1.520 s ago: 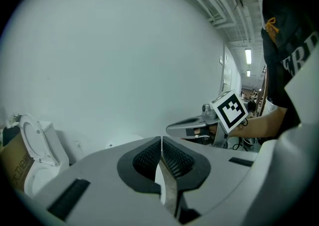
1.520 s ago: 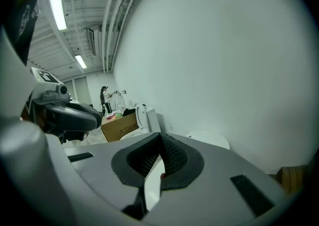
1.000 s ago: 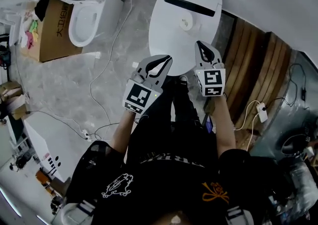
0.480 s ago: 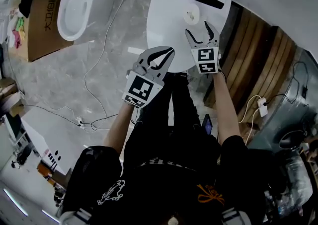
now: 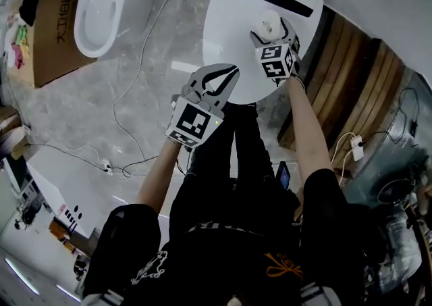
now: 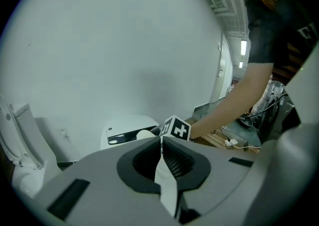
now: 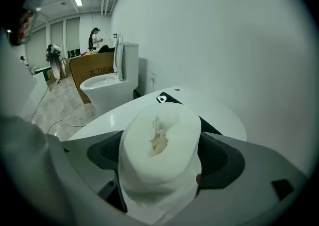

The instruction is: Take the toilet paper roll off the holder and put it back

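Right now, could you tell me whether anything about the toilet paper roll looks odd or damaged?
Yes. The toilet paper roll stands on end on the white oval top, no holder in sight, and looks squashed, its centre hole stuffed with crumpled paper. The right gripper's jaws have just been opening around it.

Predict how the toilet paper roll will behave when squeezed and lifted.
The toilet paper roll is probably soft: its centre looks crumpled and out of round, so squeezing may flatten it. Being wound paper, it is likely light. Its loose outer wrap might slip.
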The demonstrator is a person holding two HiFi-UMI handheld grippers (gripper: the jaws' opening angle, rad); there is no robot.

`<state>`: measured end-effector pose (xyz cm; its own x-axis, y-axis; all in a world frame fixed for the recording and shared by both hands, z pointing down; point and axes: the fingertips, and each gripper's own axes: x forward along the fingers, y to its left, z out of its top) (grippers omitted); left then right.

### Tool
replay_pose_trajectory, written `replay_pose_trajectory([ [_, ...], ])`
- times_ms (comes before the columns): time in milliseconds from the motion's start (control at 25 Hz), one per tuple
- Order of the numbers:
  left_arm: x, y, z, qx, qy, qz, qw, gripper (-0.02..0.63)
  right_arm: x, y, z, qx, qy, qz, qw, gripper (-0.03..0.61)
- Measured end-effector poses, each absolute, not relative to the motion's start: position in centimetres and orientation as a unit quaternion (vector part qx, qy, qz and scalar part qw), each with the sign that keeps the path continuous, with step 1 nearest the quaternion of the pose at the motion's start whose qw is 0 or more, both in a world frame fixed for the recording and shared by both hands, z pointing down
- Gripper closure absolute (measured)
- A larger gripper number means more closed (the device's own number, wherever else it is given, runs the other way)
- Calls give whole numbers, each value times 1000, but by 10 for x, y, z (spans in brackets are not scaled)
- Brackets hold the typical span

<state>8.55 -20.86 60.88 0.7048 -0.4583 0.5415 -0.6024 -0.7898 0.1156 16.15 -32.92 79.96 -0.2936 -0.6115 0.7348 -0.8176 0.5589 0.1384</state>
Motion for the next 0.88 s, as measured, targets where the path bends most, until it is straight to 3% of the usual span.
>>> replay_pose_trajectory([
  [80, 79, -209, 613, 911, -292, 253, 147, 591, 161, -339, 807, 461, -783, 142, 392, 139],
  [360, 61, -206, 626, 906, -296, 261, 154, 591, 162, -339, 801, 467, -774, 132, 407, 248],
  [880, 53, -200, 591, 898, -342, 245, 130, 591, 148, -303, 652, 437, -833, 94, 325, 259],
])
